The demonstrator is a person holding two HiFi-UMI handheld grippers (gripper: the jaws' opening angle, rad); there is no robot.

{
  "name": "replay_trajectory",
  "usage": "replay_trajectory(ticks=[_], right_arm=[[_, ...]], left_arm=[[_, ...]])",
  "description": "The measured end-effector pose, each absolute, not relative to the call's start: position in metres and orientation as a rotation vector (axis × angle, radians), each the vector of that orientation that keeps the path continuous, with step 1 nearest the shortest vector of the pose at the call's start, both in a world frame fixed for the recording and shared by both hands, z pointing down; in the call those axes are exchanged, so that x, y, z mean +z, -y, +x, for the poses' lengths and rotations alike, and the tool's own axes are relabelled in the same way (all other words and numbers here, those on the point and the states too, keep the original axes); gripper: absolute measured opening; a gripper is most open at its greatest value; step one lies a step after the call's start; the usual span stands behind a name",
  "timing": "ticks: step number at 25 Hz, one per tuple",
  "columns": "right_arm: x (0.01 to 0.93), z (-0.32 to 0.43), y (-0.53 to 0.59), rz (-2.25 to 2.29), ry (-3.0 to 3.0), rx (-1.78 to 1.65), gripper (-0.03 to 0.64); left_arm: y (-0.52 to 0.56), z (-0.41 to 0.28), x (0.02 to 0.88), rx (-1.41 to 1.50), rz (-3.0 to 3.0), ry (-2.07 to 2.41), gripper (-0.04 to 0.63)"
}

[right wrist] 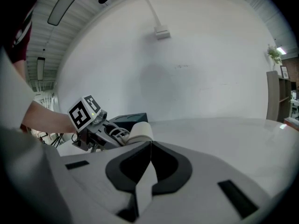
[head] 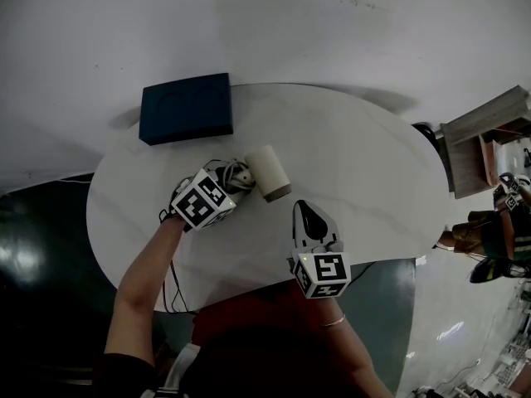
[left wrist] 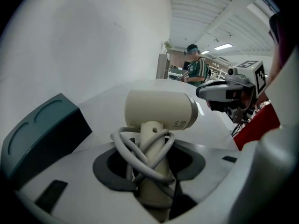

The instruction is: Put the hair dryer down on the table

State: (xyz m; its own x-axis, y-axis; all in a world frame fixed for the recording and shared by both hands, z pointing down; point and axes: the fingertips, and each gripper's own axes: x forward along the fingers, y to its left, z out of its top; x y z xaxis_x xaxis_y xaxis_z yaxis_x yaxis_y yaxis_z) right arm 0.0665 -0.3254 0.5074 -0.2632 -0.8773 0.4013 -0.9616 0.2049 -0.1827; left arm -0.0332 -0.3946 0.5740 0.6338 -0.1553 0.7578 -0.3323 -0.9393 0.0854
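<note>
A cream hair dryer (head: 267, 172) with its grey cord wound round the handle is over the middle of the white table (head: 365, 164). My left gripper (head: 236, 179) is shut on the handle. In the left gripper view the handle (left wrist: 153, 153) stands between the jaws, the barrel (left wrist: 159, 110) lying across above them. Whether the barrel touches the table I cannot tell. My right gripper (head: 305, 211) hovers to the right near the front edge, its black jaws closed together with nothing in them. In its own view, the right gripper (right wrist: 150, 146) faces the hair dryer (right wrist: 140, 131).
A dark blue box (head: 186, 108) lies at the table's far left, close behind the hair dryer; it also shows as the box (left wrist: 42, 134). Cables (head: 172, 288) hang below the front left edge. A wooden shelf (head: 485, 139) and a person (left wrist: 194, 69) are off to the right.
</note>
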Motion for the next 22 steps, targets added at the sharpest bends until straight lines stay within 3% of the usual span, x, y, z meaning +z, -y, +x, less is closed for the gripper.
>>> replay_trajectory(ticks=[22], right_arm=[[0.521,0.075,0.325,1.770,2.242,0.658,0.015]], left_arm=[[0.393,-0.018,0.588,1.455,2.687,0.108,0.210]])
